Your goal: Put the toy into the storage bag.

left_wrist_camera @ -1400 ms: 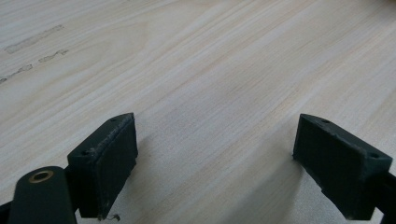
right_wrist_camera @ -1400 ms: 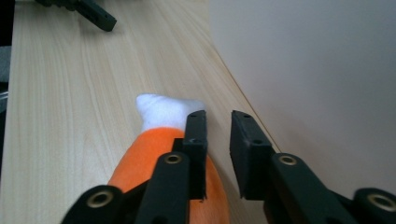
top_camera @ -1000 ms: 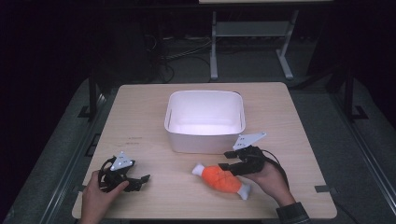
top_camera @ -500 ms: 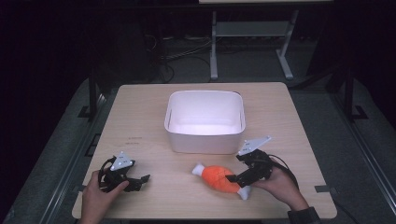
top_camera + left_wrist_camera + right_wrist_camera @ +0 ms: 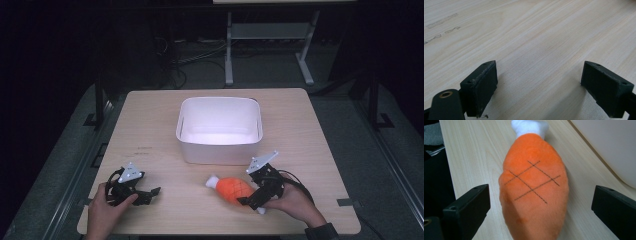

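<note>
Unlabelled, the orange plush drumstick (image 5: 534, 190) lies between the right claw's (image 5: 541, 207) parted jaws; left claw (image 5: 546, 85) likewise spread.

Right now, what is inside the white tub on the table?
The white tub looks empty: its bare floor and far wall show in the high view. The strip of floor just behind its near wall is hidden, so something small and flat there cannot be excluded.

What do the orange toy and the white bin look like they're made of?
Orange toy: soft plush fabric, going by its fuzzy nap and stitched crosshatch lines. White bin: probably molded plastic, smooth and matte with rounded corners, though the look alone can't confirm it.
</note>
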